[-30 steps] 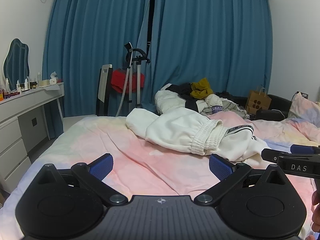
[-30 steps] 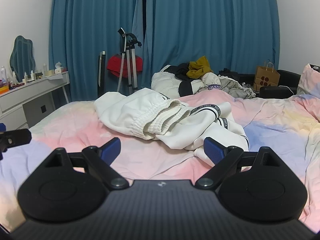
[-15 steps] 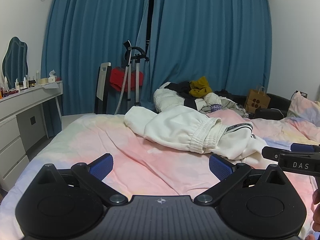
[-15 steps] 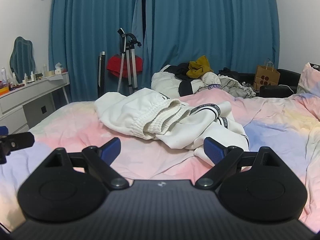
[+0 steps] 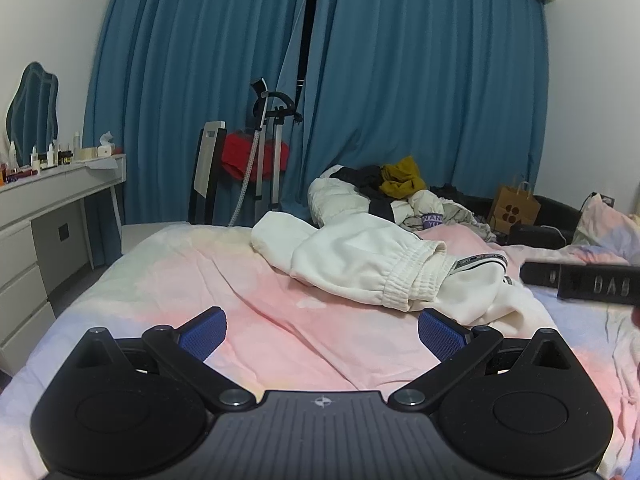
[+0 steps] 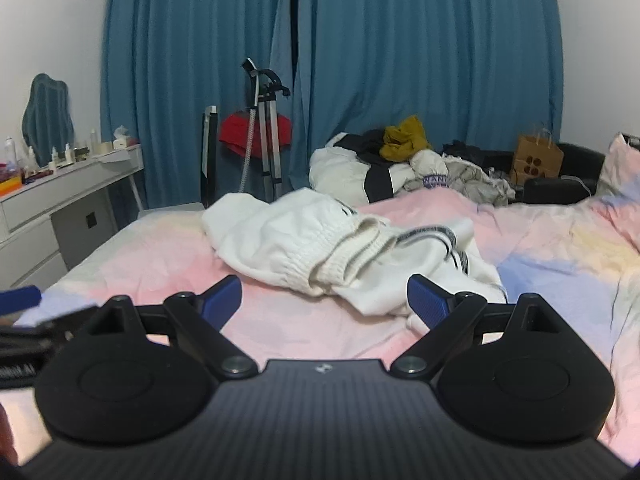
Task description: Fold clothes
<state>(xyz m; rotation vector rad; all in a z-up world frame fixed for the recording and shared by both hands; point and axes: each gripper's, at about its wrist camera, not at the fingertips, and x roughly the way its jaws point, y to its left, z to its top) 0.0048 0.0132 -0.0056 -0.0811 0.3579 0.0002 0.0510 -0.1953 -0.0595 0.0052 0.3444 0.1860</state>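
- Left gripper: jaws spread wide, nothing between the blue pads; held low over the near part of the bed, aimed at the clothing ahead. Judged a ready pose before a first grasp.
- Right gripper: jaws likewise wide apart and empty; its right pad sits just in front of the garment's nearest fold, not touching it.
- White sweatpants: the task's item, crumpled in a heap ahead of both tools, slightly right of the left gripper's centreline; elastic waistband bunched and facing the tools, striped trim to its right. Unfolded; folding judged not yet begun.
- Bedsheet: pastel pink, yellow and lilac, softly wrinkled; serves as the work surface beneath both tools.
- Clothes pile: beyond the sweatpants, at the far edge of the bed; white, black, mustard and grey pieces, probably awaiting their turn.
- Blue curtains: closed, filling the far wall.
- Garment steamer: upright ahead-left, with a red item hung on it.
- White dresser: far left, bottles on top, mirror above.
- Paper bag: far right, beyond the bed.
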